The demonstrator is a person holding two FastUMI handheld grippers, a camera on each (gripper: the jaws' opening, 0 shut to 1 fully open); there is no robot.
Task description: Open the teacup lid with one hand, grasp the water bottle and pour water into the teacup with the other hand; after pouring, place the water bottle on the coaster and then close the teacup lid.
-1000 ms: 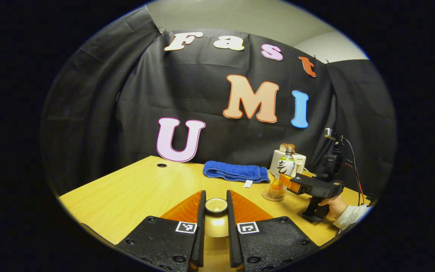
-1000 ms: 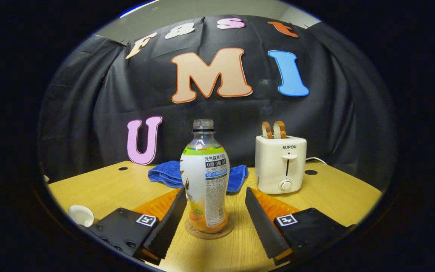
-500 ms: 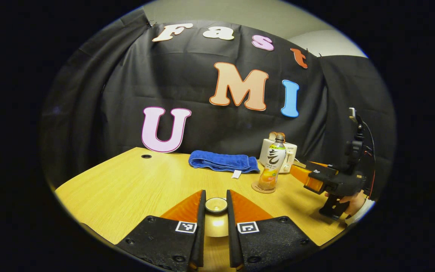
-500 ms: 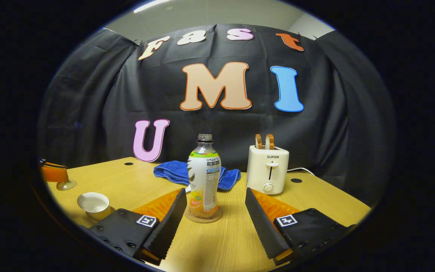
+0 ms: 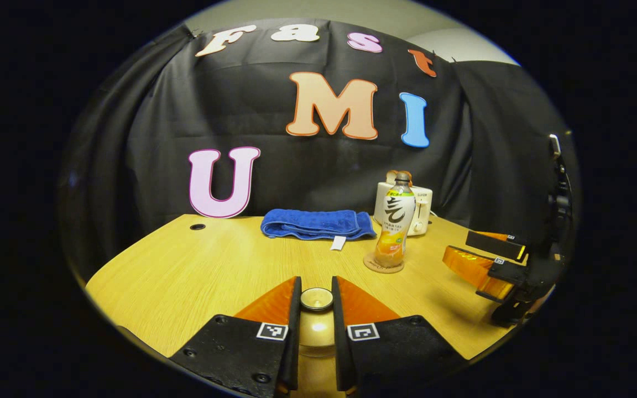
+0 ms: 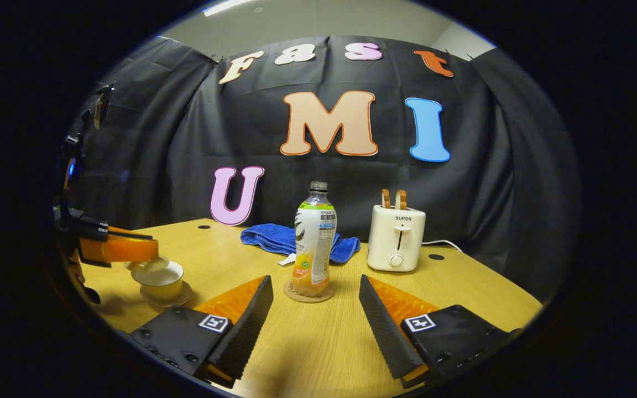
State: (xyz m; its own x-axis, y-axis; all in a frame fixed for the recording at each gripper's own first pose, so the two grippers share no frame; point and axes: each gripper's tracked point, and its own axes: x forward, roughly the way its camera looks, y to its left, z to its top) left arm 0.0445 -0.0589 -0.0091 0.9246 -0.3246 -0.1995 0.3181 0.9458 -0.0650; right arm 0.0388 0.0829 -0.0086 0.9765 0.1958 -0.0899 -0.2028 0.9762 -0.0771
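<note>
Since a second ago, my right gripper (image 6: 316, 309) has backed away from the water bottle (image 6: 314, 243), which now reads smaller and farther off in the right gripper view; my left gripper (image 5: 316, 309) has carried the teacup lid (image 5: 316, 299) across until it sits just above the teacup (image 6: 160, 279).

Left to right in the right gripper view: the left gripper (image 6: 125, 250) holds the lid over the open teacup, which stands on its saucer (image 6: 165, 299) at the bench's (image 6: 324, 354) left edge. I cannot tell whether lid and rim touch. Next, the blue towel (image 6: 280, 242) lies at the back. The water bottle stands upright, uncapped, on the round coaster (image 6: 310, 296), in front of the towel. To its right is the white toaster (image 6: 396, 237) with two slices of bread (image 6: 393, 198) in it.

Right gripper fingers (image 6: 249, 326): spread wide, nothing between them, well short of the bottle.

In the left gripper view, the fingers (image 5: 295, 326) are narrow, both pressing the lid's knob. The bottle stands right of centre, and the right gripper (image 5: 487, 257) hangs at far right, fingers apart.
</note>
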